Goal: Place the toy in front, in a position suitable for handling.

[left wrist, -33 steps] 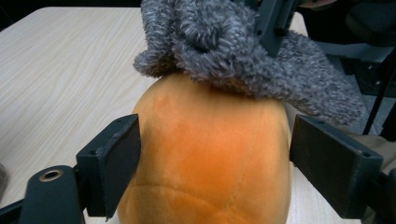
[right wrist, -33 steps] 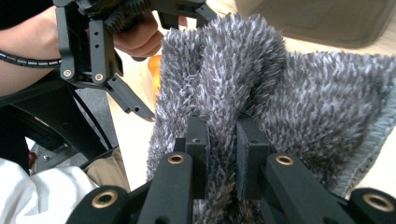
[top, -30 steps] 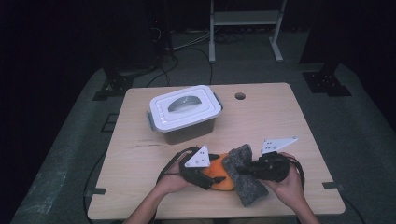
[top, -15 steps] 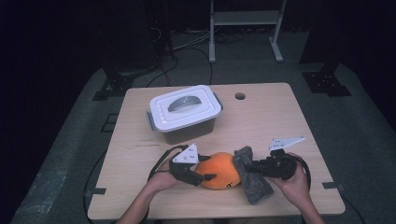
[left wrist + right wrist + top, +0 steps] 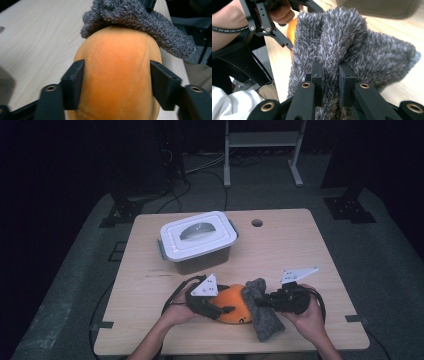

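An orange plush ball (image 5: 233,303) lies near the table's front edge. My left gripper (image 5: 224,306) comes at it from the left, and its jaws press on both sides of the orange ball (image 5: 117,45). A grey fuzzy cloth (image 5: 263,316) drapes over the ball's right side and hangs onto the table. My right gripper (image 5: 261,303) comes from the right and is shut on a fold of this cloth (image 5: 337,40). The cloth (image 5: 140,17) lies over the ball's far end in the left gripper view. The left gripper (image 5: 262,20) and its hand show behind the cloth.
A clear box with a white latched lid (image 5: 197,237) stands at the back left of the wooden table (image 5: 310,250). A round hole (image 5: 257,223) is in the tabletop near the far edge. A metal stand's legs (image 5: 262,140) rise beyond the table.
The grey cloth has slipped a little to the right, so more of the orange ball shows. Both hands have stayed almost in place.
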Tool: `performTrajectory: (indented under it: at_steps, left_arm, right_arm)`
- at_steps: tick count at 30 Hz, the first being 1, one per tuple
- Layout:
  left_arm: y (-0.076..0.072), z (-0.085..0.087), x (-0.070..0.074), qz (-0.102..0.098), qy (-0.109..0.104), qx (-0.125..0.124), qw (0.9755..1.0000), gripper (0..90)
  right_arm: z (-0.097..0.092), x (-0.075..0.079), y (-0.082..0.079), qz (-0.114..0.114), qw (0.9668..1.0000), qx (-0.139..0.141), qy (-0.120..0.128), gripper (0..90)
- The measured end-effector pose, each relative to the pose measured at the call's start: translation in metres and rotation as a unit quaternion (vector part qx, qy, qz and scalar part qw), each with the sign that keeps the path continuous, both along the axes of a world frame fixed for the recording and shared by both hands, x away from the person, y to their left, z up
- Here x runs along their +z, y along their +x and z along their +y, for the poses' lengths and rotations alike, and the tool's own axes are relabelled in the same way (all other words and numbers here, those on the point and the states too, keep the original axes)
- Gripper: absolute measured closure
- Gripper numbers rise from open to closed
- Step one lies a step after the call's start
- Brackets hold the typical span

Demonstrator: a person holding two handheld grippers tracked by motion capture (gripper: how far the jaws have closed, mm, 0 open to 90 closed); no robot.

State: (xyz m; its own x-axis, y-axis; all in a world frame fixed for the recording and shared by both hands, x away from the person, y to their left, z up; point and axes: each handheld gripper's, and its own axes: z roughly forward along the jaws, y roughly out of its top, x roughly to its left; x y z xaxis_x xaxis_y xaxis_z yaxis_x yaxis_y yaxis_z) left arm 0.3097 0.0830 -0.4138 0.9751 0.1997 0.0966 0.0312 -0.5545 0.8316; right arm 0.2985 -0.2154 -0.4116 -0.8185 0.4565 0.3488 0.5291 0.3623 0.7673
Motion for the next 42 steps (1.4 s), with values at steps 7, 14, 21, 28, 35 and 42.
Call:
performTrajectory:
  at_steps: [7, 14, 21, 28, 35, 42]
  left_arm:
    - [0.003, 0.008, 0.001, 0.005, -0.01, 0.031, 0.9995, 38.3]
    - [-0.008, -0.002, 0.007, 0.033, 0.0, -0.034, 0.9989, 24.3]
    - [-0.003, -0.005, 0.005, 0.043, 0.02, -0.016, 0.9988, 11.8]
    - [-0.001, 0.002, -0.003, 0.045, 0.018, -0.032, 0.9983, 30.1]
    - [0.002, 0.009, -0.005, 0.054, 0.005, -0.028, 0.9982, 30.1]
    - [0.004, 0.012, -0.005, 0.067, -0.005, -0.024, 0.9975, 30.4]
  right_arm:
    - [-0.01, -0.011, 0.006, 0.027, 0.9992, -0.021, -0.021, 76.9]
    - [0.003, 0.002, 0.001, 0.003, 1.0, 0.004, 0.006, 76.7]
    - [0.016, -0.004, -0.004, 0.004, 0.999, 0.039, -0.019, 76.1]
    - [0.009, -0.01, -0.002, 0.024, 0.999, 0.033, -0.019, 76.2]
    - [-0.001, -0.022, 0.002, 0.047, 0.9975, 0.016, -0.05, 76.2]
    - [-0.007, -0.019, 0.004, 0.056, 0.9975, 0.007, -0.042, 76.6]
